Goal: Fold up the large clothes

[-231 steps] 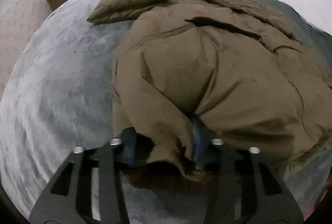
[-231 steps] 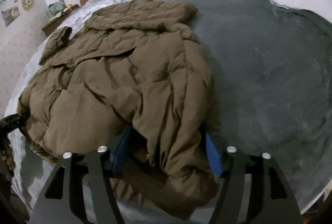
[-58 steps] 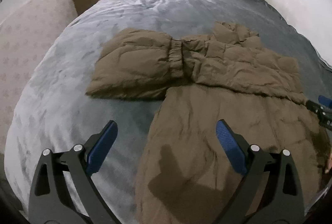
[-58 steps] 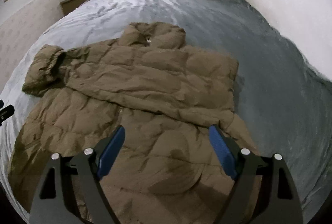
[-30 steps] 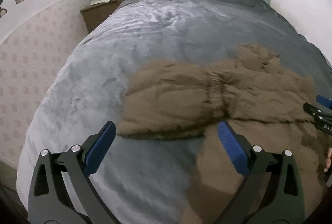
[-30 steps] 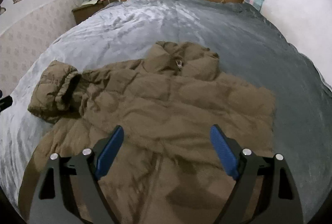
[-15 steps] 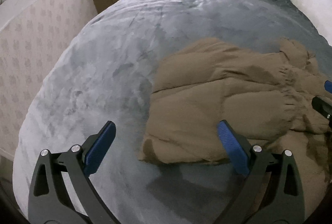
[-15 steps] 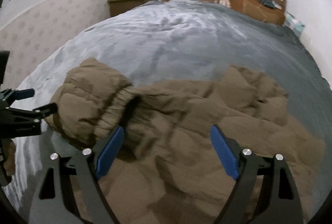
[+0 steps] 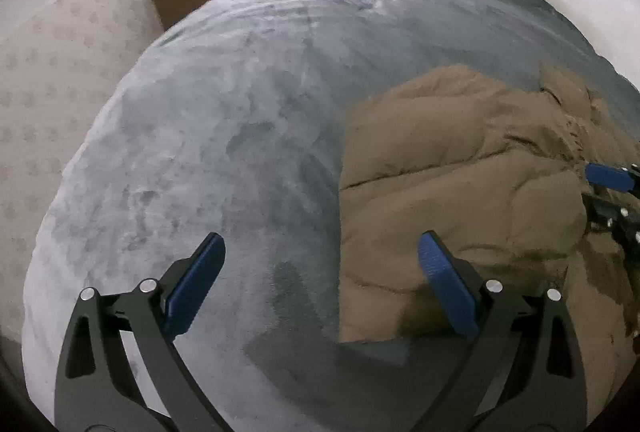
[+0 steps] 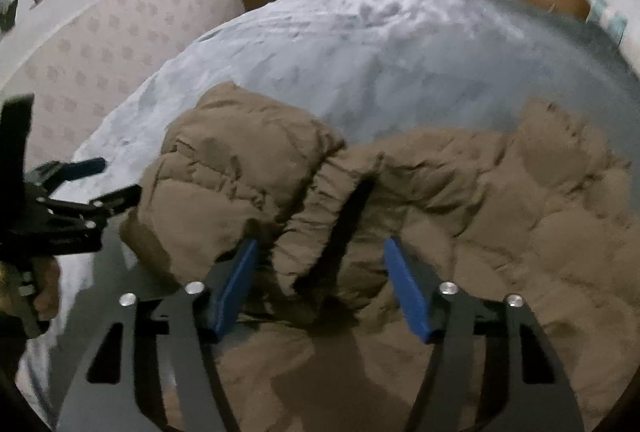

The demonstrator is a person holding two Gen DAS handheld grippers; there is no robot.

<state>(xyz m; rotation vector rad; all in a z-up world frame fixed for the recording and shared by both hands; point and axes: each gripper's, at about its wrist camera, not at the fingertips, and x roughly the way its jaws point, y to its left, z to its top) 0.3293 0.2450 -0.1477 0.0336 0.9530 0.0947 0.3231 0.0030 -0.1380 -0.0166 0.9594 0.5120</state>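
Where quilting puckers, puffy brown jacket (image 10: 460, 200) on plush blanket (image 9: 240, 112)

We are holding our left tool (image 9: 322, 268) low with its jaws spread wide and nothing between the blue pads (image 9: 446, 292). Our right tool (image 10: 318, 272) is sitting lower, its jaws narrower but still parted, the pads (image 10: 236, 282) straddling a bunched fold without pinching.
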